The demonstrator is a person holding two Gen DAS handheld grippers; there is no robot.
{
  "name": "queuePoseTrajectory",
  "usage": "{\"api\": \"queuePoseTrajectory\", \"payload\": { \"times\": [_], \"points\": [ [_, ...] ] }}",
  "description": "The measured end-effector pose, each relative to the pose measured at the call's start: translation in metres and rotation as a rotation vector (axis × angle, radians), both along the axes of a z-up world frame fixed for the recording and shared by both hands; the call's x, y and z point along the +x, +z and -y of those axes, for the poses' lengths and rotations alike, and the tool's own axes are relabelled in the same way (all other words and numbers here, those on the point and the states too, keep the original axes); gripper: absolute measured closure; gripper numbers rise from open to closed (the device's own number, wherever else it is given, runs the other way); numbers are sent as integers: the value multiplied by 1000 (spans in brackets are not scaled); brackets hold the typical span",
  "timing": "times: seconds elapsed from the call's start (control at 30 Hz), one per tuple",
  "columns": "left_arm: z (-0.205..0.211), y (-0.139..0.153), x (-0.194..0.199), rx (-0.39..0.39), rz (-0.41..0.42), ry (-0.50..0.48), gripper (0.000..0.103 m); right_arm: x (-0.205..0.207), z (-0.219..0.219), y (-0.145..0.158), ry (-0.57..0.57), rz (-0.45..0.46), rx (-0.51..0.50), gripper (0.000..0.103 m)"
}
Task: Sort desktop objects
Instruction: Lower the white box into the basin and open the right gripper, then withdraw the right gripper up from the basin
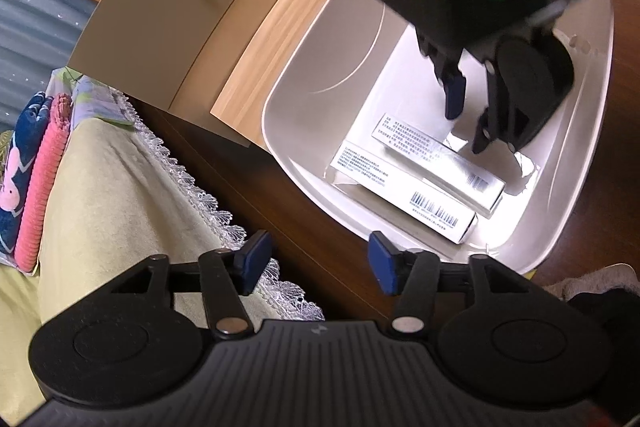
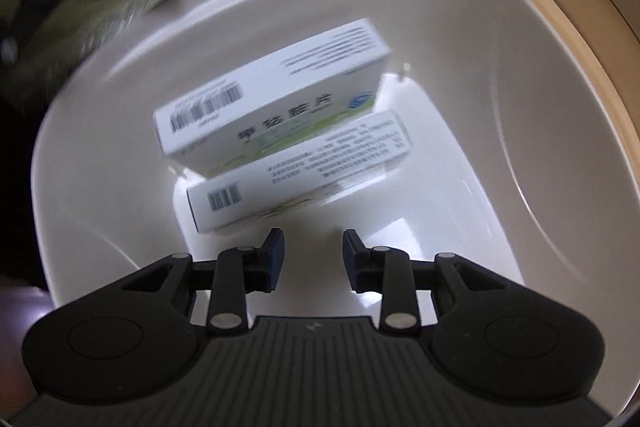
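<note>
Two small white cardboard medicine boxes are sitting at the bottom of the white plastic tub [image 2: 460, 75]. The upper white carton with a barcode and blue logo [image 2: 276, 99] leans across the lower white carton with printed text on its side [image 2: 296, 171], so they're touching and a bit crossed, not stacked neatly.

My guess on handling: these are light, stiff-ish paperboard, probably mostly air inside, so they'd crush if squeezed hard. The printed faces look smooth and a little slick. Best grip would be across the narrow thickness near the middle of the long side, not at the end flaps.

The right gripper [image 2: 314, 255] is down inside the tub with its blue-padded fingers spread apart and nothing between them. The cartons lie just ahead of it, around 11 o'clock from the fingertips, the lower one near the left pad but not touching as far as I can tell. That view is pretty blurred though.

The left gripper [image 1: 318, 259] is also spread wide and empty, hovering over the dark wooden desk [image 1: 288, 203] outside the tub rim. From there the boxes are at roughly 1 o'clock, with the right gripper visible above them at about 2 o'clock.
</note>
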State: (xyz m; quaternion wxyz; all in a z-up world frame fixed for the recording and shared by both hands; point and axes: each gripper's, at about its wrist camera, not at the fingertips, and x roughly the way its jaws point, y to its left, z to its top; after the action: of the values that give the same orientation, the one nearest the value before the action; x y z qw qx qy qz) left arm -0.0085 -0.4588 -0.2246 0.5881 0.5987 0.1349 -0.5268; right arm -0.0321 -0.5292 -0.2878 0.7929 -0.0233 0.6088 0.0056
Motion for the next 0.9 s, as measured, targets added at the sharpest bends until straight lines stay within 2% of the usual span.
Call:
{"api": "queuePoseTrajectory", "payload": {
  "times": [0.23, 0.3, 0.47, 0.53, 0.67, 0.9],
  "points": [
    [1, 0, 3, -7, -3, 12, 37, 8, -4, -6, 117, 8, -52, 72],
    [2, 1, 3, -8, 4, 20, 30, 9, -1, -6, 135, 13, -54, 72],
    [2, 1, 2, -7, 5, 25, 29, 10, 3, -4, 200, 32, -76, 70],
    [3, 2, 2, -8, 5, 26, 29, 11, 3, -3, 236, 40, -102, 64],
    [2, 2, 2, -8, 5, 25, 29, 12, 2, -1, 283, 43, -135, 62],
    [1, 3, 0, -4, 2, 26, 29, 8, 11, 6, 246, 41, -128, 62]
  ]
}}
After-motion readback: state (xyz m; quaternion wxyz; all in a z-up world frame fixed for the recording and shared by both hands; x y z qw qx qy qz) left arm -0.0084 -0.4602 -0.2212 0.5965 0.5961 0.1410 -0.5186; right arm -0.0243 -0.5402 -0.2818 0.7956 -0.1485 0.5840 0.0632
